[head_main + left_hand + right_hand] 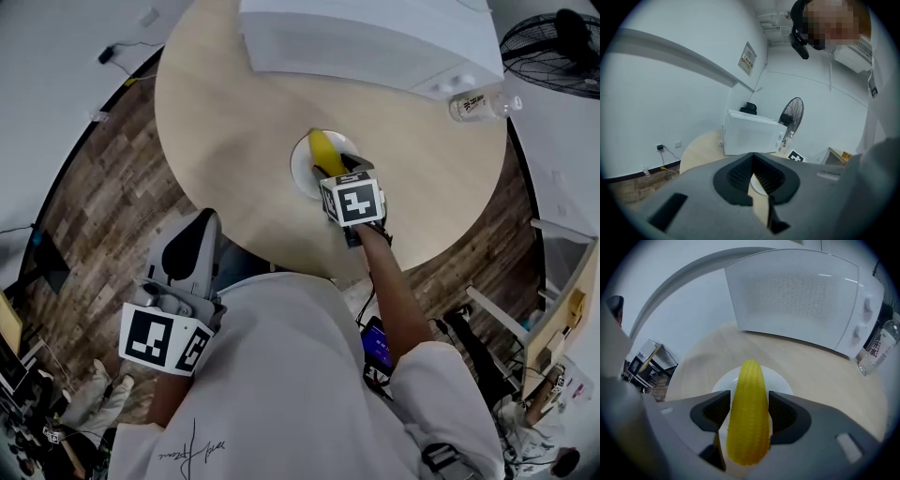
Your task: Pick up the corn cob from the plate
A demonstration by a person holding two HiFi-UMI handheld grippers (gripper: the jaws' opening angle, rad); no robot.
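A yellow corn cob (325,153) lies on a small white plate (302,167) near the middle of the round wooden table (225,112). My right gripper (339,172) points steeply down over the plate's near side. In the right gripper view the corn cob (750,413) sits lengthwise between the wide-set jaws of the right gripper (749,412), resting on the plate (783,384); the pads flank it without clearly pressing. My left gripper (192,244) hangs off the table's near-left edge, its jaws nearly together on nothing (758,190).
A white microwave (375,42) stands at the table's far side, close behind the plate. A clear water bottle (478,105) stands to its right. A floor fan (558,47) is beyond the table at the far right. Desks and cables line the wooden floor.
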